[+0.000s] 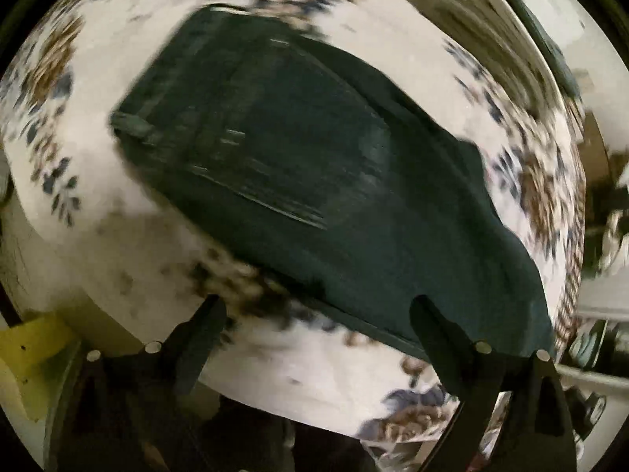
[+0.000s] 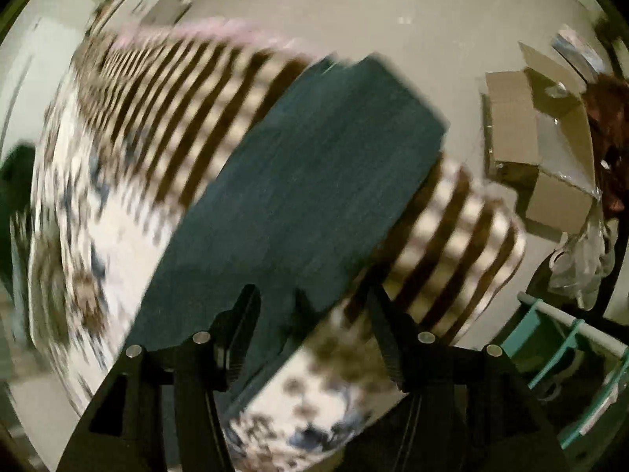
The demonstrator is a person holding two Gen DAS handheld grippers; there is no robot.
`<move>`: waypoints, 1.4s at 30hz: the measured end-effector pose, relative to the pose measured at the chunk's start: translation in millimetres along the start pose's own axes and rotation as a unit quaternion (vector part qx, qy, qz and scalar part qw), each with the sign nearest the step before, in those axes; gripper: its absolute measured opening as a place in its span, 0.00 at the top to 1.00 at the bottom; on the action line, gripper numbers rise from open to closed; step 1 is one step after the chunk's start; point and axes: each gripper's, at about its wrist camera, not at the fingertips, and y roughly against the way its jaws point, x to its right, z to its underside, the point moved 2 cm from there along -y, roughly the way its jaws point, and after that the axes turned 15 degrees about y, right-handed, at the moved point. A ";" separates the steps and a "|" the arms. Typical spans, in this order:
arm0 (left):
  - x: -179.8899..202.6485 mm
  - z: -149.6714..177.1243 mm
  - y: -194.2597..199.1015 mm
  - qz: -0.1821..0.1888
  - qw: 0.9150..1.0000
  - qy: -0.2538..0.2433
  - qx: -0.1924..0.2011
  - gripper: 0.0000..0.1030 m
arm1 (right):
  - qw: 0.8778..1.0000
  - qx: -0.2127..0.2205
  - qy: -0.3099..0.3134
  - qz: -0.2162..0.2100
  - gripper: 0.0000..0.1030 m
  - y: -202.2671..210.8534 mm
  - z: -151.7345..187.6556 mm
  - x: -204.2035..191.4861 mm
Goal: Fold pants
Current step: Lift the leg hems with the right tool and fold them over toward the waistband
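Observation:
Dark green pants (image 1: 298,165) lie spread on a bed with a white floral cover (image 1: 118,204). In the left wrist view the waistband end is at the upper left and the cloth runs down to the lower right. My left gripper (image 1: 318,306) is open and empty, just above the pants' near edge, its right finger over the cloth. In the right wrist view a pant leg (image 2: 306,196) hangs over the bed's edge. My right gripper (image 2: 312,295) is open above that leg. Both views are motion-blurred.
A brown-and-cream striped blanket (image 2: 188,90) covers the bed's far side. Open cardboard boxes (image 2: 538,145) and clear plastic wrap sit on the floor at right. A teal rack (image 2: 558,338) stands at lower right. Yellow furniture (image 1: 31,342) is at the lower left.

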 end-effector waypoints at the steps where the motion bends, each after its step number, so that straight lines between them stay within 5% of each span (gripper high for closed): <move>1: 11.3 9.0 -3.7 -0.005 1.000 -0.008 -0.005 0.07 | 1.000 0.007 -0.019 -0.002 0.43 1.9 -8.2 14.9; 7: 88.9 63.6 -25.2 0.007 0.998 -0.063 -0.015 0.07 | 0.993 0.022 -0.117 -0.018 0.43 -14.0 -66.7 107.5; 12: 148.6 87.0 -44.1 0.010 0.995 -0.099 -0.021 0.07 | 0.986 -0.021 -0.155 -0.065 0.46 -53.5 -96.6 143.0; 13: 157.5 90.9 -46.2 0.011 0.994 -0.106 -0.022 0.07 | 0.985 -0.014 -0.149 -0.084 0.61 -54.2 -100.4 143.4; 14: 165.9 94.2 -48.0 0.011 0.993 -0.114 -0.021 0.07 | 0.986 -0.010 -0.139 -0.089 0.88 -52.5 -103.7 142.7; 15: 174.7 97.8 -50.4 0.007 0.992 -0.125 -0.021 0.07 | 0.988 0.000 -0.127 -0.088 0.97 -47.7 -107.5 140.1; 17: 185.3 103.7 -53.4 0.003 0.990 -0.136 -0.023 0.07 | 0.991 0.037 -0.101 -0.085 0.98 -30.0 -113.2 133.9; 28: 186.0 116.2 -54.6 -0.012 0.990 -0.140 -0.019 0.07 | 0.977 0.177 0.029 -0.113 0.98 56.4 -123.9 79.6; 35: 156.1 114.3 -57.3 -0.021 0.993 -0.114 -0.023 0.07 | 0.997 0.029 -0.039 -0.056 0.90 -24.9 -117.9 125.2; 36: 151.2 113.4 -56.2 -0.020 0.993 -0.110 -0.023 0.07 | 0.997 0.029 -0.040 -0.063 0.87 -20.5 -111.7 122.1; 38: 138.4 109.2 -53.5 -0.018 0.995 -0.101 -0.019 0.07 | 0.996 0.027 -0.034 -0.077 0.59 -13.9 -100.2 109.6; 42: 104.5 92.4 -46.9 -0.013 0.998 -0.063 -0.012 0.07 | 0.992 -0.008 -0.013 -0.128 0.55 -15.2 -56.2 49.4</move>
